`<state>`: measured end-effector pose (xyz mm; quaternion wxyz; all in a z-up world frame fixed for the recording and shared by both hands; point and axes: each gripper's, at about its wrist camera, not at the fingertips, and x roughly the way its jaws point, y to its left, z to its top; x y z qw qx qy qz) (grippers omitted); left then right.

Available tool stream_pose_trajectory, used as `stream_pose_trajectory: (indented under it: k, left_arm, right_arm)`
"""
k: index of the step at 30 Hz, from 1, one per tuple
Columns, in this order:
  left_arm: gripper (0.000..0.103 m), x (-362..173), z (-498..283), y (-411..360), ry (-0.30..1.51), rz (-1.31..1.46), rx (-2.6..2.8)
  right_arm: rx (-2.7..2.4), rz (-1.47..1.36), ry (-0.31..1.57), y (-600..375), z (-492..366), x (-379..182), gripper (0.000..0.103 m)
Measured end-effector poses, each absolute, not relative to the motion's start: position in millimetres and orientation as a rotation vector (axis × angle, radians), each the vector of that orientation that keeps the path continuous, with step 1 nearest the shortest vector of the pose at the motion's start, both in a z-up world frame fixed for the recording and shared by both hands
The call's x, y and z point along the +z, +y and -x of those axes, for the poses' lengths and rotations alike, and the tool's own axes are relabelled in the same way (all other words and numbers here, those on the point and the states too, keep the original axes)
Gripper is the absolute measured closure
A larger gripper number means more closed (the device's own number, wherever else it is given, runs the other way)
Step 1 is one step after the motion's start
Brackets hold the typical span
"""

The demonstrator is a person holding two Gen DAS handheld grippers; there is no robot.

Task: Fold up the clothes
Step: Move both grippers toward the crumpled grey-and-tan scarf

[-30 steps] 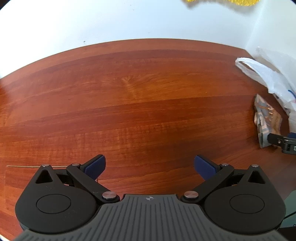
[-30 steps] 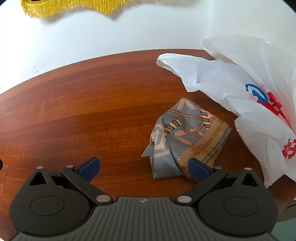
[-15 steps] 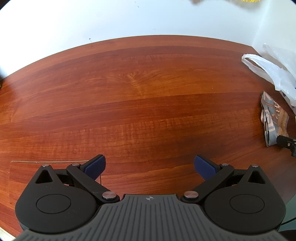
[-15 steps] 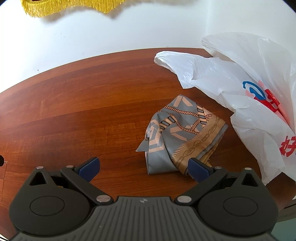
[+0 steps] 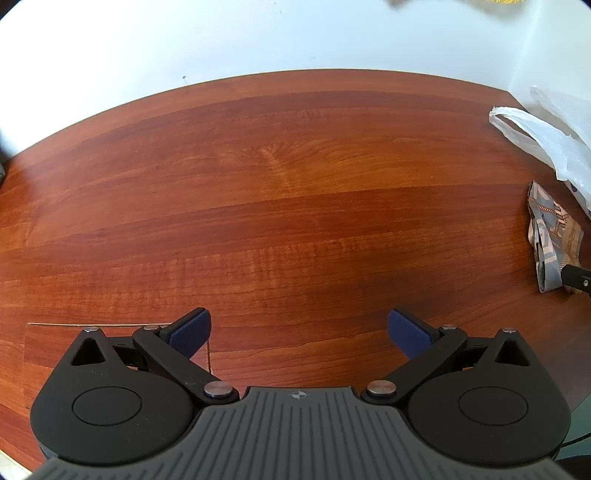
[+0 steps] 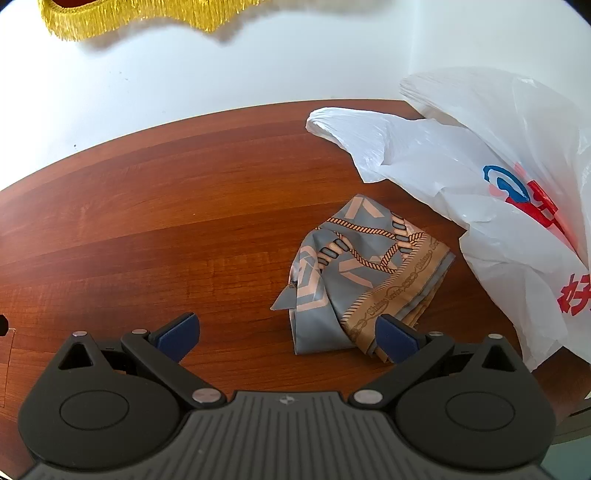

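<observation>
A folded grey scarf [image 6: 364, 273] with a tan rope-and-chain print lies on the reddish wooden table [image 6: 147, 236]. My right gripper [image 6: 288, 334] stands open just in front of it, its right blue pad [image 6: 397, 338] overlapping the scarf's near corner. The same scarf [image 5: 552, 236] shows at the far right edge in the left wrist view. There my left gripper [image 5: 299, 332] hangs open over bare wood, far to the left of the scarf, with nothing between its fingers.
A white plastic bag [image 6: 491, 192] with red and blue print lies right of the scarf against the wall corner; the bag [image 5: 543, 140] also shows in the left wrist view. Yellow fringe [image 6: 122, 18] hangs on the white wall. A thin rectangular seam [image 5: 110, 326] marks the wood by the left gripper.
Both views have shifted slightly. The scarf sits a little further from the right gripper and further right in the left view. Both grippers stay open.
</observation>
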<state>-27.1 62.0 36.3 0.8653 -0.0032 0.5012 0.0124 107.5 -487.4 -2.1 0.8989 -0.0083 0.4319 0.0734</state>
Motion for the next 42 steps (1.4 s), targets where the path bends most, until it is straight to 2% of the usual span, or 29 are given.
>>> stream_pose_trajectory:
  k: [23,42]
  left_arm:
    - [0.000,30.1,11.7,-20.7,1.062,0.064,0.152]
    - [0.000,15.6,6.1,-44.8,1.065,0.078,0.196]
  right_arm:
    - [0.161,0.029,0.897,-484.1,-111.5,-5.5,0.001]
    - [0.175,0.058,0.900,-481.0,-109.8,-9.8,0.001]
